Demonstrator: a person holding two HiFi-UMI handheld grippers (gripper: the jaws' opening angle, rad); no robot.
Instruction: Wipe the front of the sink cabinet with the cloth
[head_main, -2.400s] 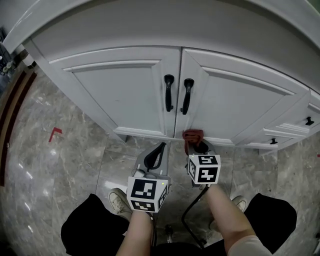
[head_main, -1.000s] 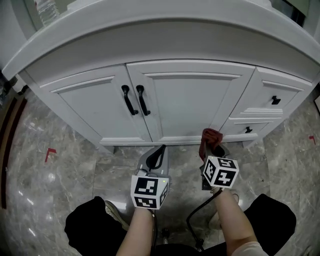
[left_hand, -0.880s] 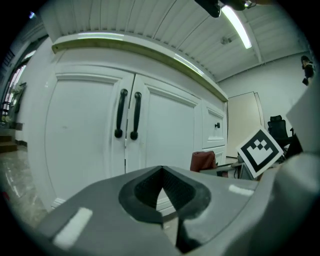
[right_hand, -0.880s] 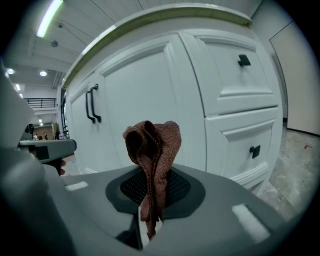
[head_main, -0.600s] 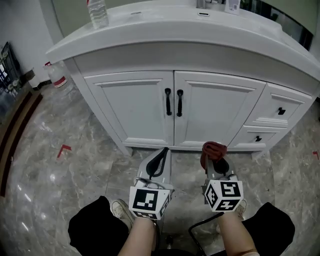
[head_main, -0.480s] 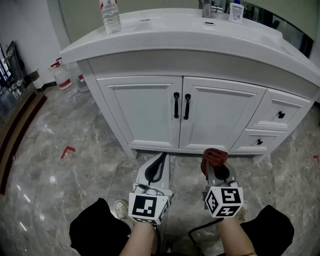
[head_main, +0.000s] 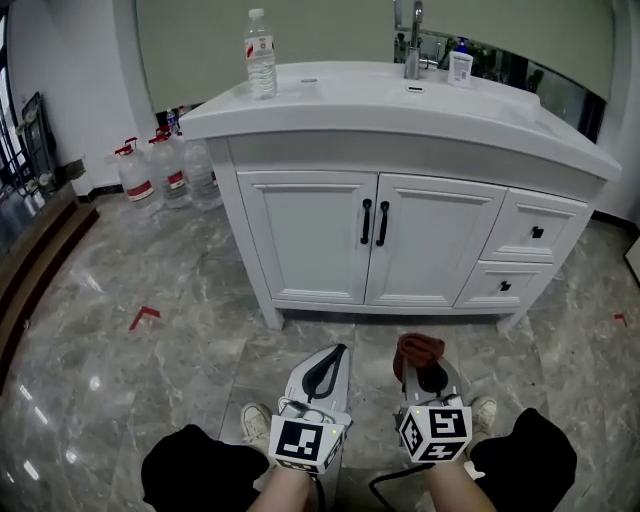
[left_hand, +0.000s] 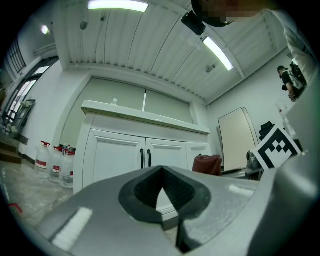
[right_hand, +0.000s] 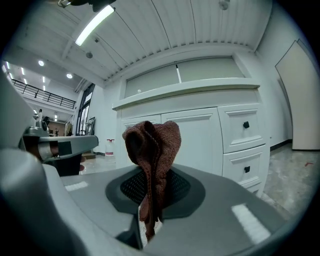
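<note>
The white sink cabinet (head_main: 400, 245) stands ahead, with two doors with black handles (head_main: 374, 222) and two small drawers (head_main: 535, 232) at its right. Both grippers are held low over the floor, well short of the cabinet front. My right gripper (head_main: 417, 356) is shut on a reddish-brown cloth (head_main: 418, 347), and in the right gripper view the cloth (right_hand: 151, 146) stands bunched above the jaws, pinched between them. My left gripper (head_main: 336, 352) is shut with nothing in it. The left gripper view shows its pads (left_hand: 172, 192) meeting, the cabinet (left_hand: 125, 152) beyond, and the cloth (left_hand: 207, 164) at the right.
A water bottle (head_main: 260, 40), a faucet (head_main: 411, 52) and a small container (head_main: 459, 66) stand on the countertop. Several jugs (head_main: 165, 170) stand on the floor left of the cabinet. A red mark (head_main: 143, 317) is on the marble floor. My shoes (head_main: 257, 425) and knees fill the bottom edge.
The view has pulled back from the cabinet and tilted up, so the countertop and wall now show. Both grippers sit lower in the frame and farther from the doors; the cloth stays held.
</note>
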